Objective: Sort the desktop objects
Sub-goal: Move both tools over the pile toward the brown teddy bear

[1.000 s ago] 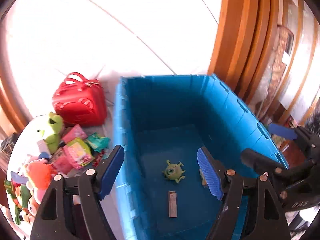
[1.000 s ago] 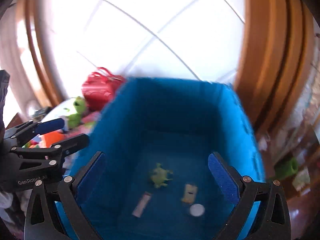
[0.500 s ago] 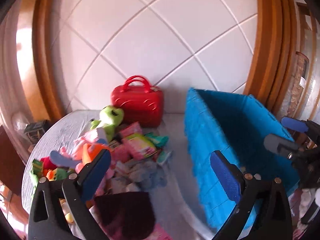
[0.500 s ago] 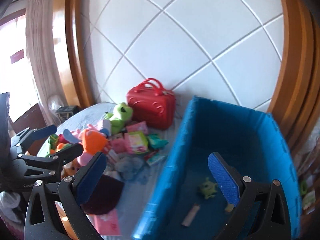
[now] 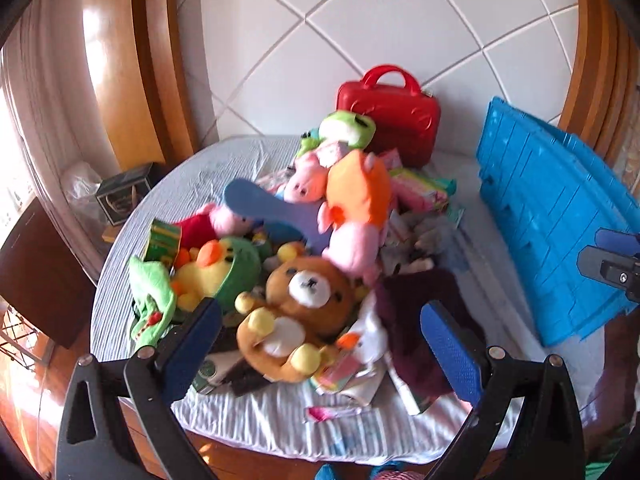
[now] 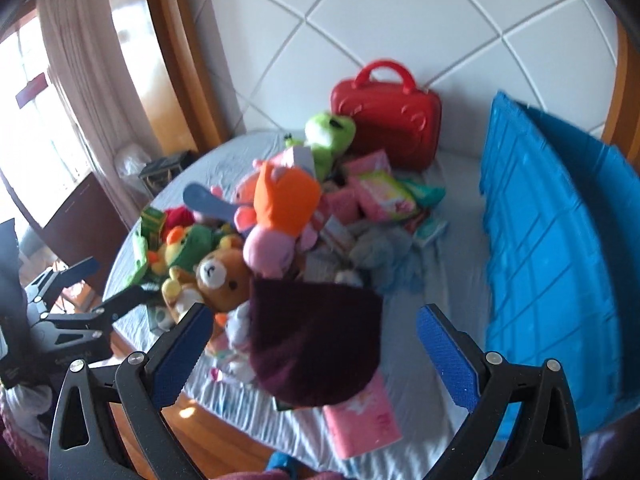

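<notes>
A: What has changed in the last second?

B: Both grippers were over the open blue bin (image 6: 552, 248), looking down at about 4 small things on its floor. Now they have swung away to the toy pile left of the bin. I judge a drop is done and a new pick is starting.

A: Gripper states?

B: The left gripper (image 5: 320, 348) is spread wide and empty, above the brown bear (image 5: 304, 308). The right gripper (image 6: 312, 344) is also spread and empty, above the dark purple cloth (image 6: 316, 340).

A: What is in the bin now?

B: Only its outer wall shows; I cannot tell. The red case (image 5: 390, 114), behind the pile and left of the bin, is closed.
</notes>
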